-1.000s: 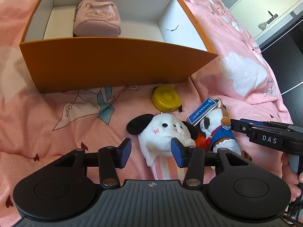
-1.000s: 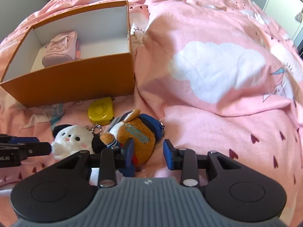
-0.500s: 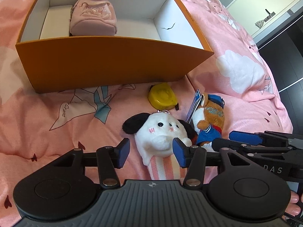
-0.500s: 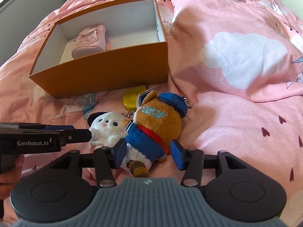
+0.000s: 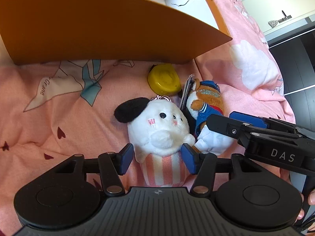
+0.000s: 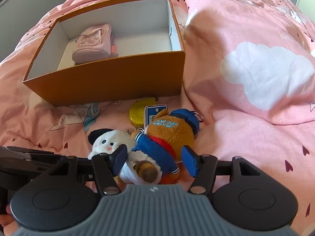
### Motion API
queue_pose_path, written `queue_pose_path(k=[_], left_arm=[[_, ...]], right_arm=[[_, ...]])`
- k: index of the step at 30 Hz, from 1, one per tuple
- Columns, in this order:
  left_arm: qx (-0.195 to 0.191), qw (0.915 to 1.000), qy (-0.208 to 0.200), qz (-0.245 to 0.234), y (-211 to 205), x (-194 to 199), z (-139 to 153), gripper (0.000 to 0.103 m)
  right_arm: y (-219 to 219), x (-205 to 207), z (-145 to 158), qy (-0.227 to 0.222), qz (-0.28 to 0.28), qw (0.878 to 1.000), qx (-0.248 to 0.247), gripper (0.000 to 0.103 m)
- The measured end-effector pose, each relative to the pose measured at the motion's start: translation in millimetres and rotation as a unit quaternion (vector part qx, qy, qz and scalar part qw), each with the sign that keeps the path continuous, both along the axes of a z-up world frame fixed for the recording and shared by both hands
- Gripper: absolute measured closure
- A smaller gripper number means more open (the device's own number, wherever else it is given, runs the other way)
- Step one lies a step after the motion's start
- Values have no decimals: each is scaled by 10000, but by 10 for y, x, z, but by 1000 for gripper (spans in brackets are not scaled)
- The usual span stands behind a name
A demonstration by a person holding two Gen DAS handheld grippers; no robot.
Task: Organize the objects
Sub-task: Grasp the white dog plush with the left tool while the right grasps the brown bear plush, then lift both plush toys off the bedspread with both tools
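Observation:
A white plush dog with black ears [image 5: 159,125] lies on the pink bedspread; it also shows in the right wrist view [image 6: 110,140]. My left gripper [image 5: 158,157] is open, its pads on either side of the plush's striped base. A brown plush bear in a blue jacket [image 6: 163,139] lies beside it, also seen in the left wrist view [image 5: 206,102]. My right gripper [image 6: 154,160] is open with the bear's lower body between its pads. An orange box [image 6: 110,82] holds a pink pouch [image 6: 92,41].
A yellow round case [image 5: 164,78] lies between the plush toys and the box [image 5: 98,31]; it also shows in the right wrist view [image 6: 137,112]. A blue tag [image 6: 154,112] hangs by the bear. The bedspread [image 6: 256,68] rises in folds to the right.
Both grippers have moved forward and down over the toys. The left now straddles the white dog, the right straddles the bear. The bear was turned over earlier.

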State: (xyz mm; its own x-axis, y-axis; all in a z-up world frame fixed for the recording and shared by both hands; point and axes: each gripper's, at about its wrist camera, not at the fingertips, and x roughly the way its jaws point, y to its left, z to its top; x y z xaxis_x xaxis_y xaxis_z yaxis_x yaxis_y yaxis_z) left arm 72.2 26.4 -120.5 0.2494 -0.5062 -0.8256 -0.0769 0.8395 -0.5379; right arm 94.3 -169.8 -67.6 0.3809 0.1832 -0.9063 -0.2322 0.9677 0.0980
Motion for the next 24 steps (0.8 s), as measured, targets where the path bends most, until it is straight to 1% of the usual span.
queue_pose_path(k=[4, 8, 12, 14, 15, 19, 22, 24], left_arm=[[-224, 9996, 136, 57, -10, 58, -103, 35], [-255, 9995, 169, 92, -33, 99, -147, 37], [-182, 9998, 104, 65, -45, 92, -125, 40], [-61, 10000, 11, 30, -77, 72, -81, 42], [18, 10000, -45, 1, -96, 61, -52, 43], [473, 9982, -285, -223, -219, 36, 99, 46], [872, 9941, -469, -447, -325, 7, 206, 46], [917, 9935, -460, -488, -347, 4, 213, 46]], right_arm=[[-5, 54, 14, -2, 33, 10000, -47, 40], [2, 134, 27, -7, 65, 9999, -109, 39], [44, 228, -67, 178, 93, 9998, -94, 37], [81, 253, -142, 297, 94, 9994, -145, 35], [109, 254, -168, 282, 119, 9993, -226, 33], [196, 252, -234, 152, 259, 9979, -582, 33], [190, 244, -303, 170, 324, 9964, -770, 33], [139, 227, -313, 202, 335, 9961, -791, 37]])
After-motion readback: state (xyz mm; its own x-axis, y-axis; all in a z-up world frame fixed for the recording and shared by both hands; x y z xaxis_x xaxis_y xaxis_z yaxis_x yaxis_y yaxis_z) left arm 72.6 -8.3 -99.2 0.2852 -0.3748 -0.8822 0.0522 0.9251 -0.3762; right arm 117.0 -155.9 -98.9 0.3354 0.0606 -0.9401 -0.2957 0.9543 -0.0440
